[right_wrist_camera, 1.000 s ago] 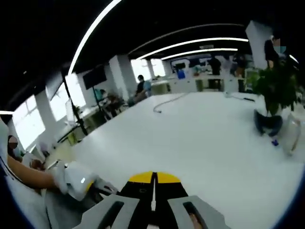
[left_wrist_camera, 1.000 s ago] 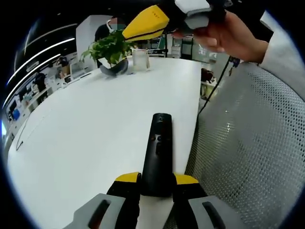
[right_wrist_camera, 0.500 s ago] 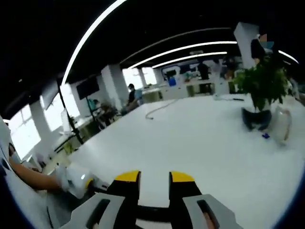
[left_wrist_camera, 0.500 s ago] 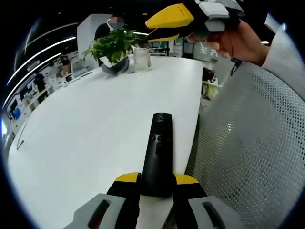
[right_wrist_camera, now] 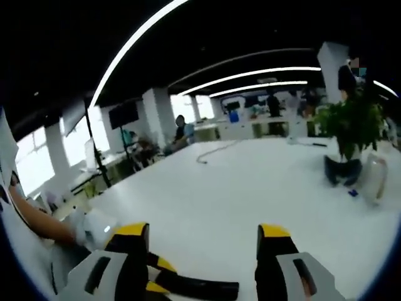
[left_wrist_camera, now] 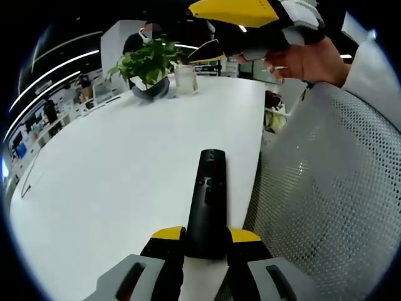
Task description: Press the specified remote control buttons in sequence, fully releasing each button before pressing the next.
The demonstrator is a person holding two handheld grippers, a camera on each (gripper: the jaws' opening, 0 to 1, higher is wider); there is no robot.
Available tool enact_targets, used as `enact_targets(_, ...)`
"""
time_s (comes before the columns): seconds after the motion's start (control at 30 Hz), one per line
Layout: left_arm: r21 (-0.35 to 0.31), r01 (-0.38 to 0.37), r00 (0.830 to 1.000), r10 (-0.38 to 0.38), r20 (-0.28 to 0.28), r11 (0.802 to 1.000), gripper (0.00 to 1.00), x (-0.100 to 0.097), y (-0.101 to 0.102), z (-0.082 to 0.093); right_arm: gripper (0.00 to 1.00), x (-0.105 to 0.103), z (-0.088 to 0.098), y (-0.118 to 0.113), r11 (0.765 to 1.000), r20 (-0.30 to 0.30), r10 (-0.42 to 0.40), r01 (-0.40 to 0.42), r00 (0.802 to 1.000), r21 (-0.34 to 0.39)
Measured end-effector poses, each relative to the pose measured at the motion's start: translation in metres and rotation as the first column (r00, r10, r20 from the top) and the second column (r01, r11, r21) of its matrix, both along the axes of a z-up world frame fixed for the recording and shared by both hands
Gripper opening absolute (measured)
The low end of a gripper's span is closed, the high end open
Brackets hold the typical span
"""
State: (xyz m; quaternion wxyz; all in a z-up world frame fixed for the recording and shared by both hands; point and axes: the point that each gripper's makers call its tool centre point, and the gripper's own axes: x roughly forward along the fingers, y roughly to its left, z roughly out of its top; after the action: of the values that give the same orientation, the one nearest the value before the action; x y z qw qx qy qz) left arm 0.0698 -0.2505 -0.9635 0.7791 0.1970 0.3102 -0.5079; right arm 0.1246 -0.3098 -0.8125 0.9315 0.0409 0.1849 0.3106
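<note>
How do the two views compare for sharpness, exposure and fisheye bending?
Left gripper view: the remote and the left tool gripping it are crisp; the white table is evenly lit without harsh shadows. Right gripper view: softer overall, the plant blurred, the ceiling mostly black with light strips bent into arcs by the lens; the right tool stands open.

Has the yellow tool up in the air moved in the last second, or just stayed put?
Yes. In the left gripper view the right tool has drifted rightward, away from the potted plant, and its jaws have opened. The remote hasn't shifted.
</note>
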Motion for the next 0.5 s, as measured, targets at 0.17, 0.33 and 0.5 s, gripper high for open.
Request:
enact_targets(0.17, -0.004, 0.0, 1.0, 0.0, 0.001, 1.0, 0.25, 0.0013, -0.0014, -0.0002, 0.87, 0.0037, 0.0012, -0.0027, 0.999, 0.044, -0.021, 0.022, 0.999, -0.025)
enact_targets(0.33, -0.005, 0.001, 1.0, -0.001, 0.002, 1.0, 0.25, 0.0022, -0.0032, -0.0001, 0.92, 0.006, -0.0001, -0.0067, 0.998, 0.057, -0.037, 0.04, 0.998, -0.044)
enact_targets(0.5, -0.005, 0.007, 1.0, -0.007, 0.004, 1.0, 0.25, 0.0023, -0.0042, 0.0002, 0.96, 0.0072, -0.0004, -0.01, 0.996, 0.071, -0.052, 0.057, 0.996, -0.067)
